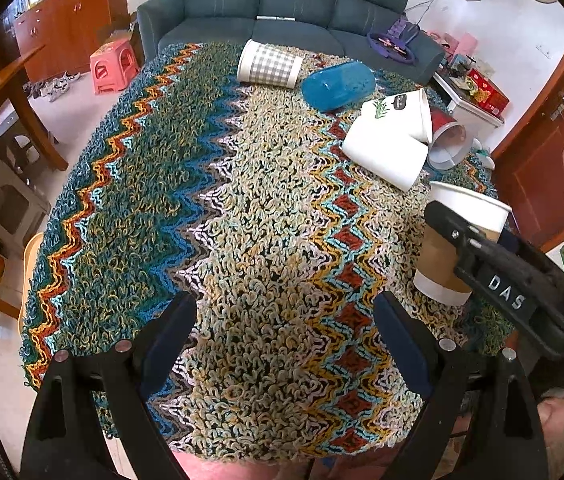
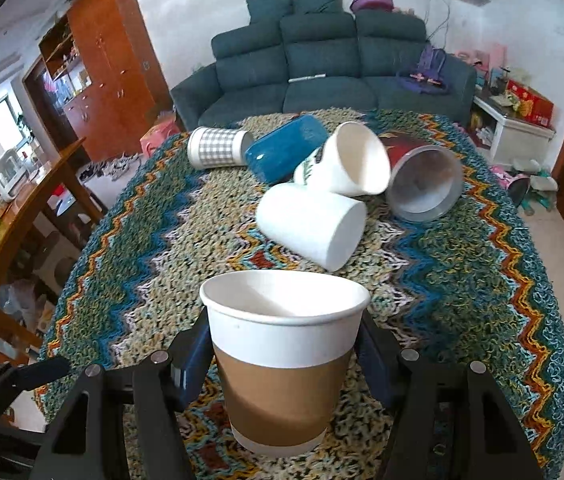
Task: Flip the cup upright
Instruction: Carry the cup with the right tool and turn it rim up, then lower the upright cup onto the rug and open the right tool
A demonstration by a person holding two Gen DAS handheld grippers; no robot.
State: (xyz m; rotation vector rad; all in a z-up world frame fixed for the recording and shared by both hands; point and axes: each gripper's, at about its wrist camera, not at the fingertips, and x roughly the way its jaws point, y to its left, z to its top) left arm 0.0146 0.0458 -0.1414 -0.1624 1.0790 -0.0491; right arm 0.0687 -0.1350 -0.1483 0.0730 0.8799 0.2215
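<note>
The brown-sleeved paper cup (image 2: 282,364) stands mouth up between the two fingers of the right tongs (image 2: 282,364), its long axis vertical and its base at or just above the woven cloth on the counter (image 2: 481,280); the fingers flank it at the sleeve on either side, so the right tongs appear clamped on it, though the actual contact is hidden behind the cup wall. From the left wrist view the same cup sits well off to the right, with the right tongs reaching in from that side, while the left tongs (image 1: 285,344) hang spread wide over bare cloth, holding nothing. The right hand is plainly the nearer one (it already has the cup). Judging by this, the flip looks finished, and what remains is letting go without tipping it.
</note>
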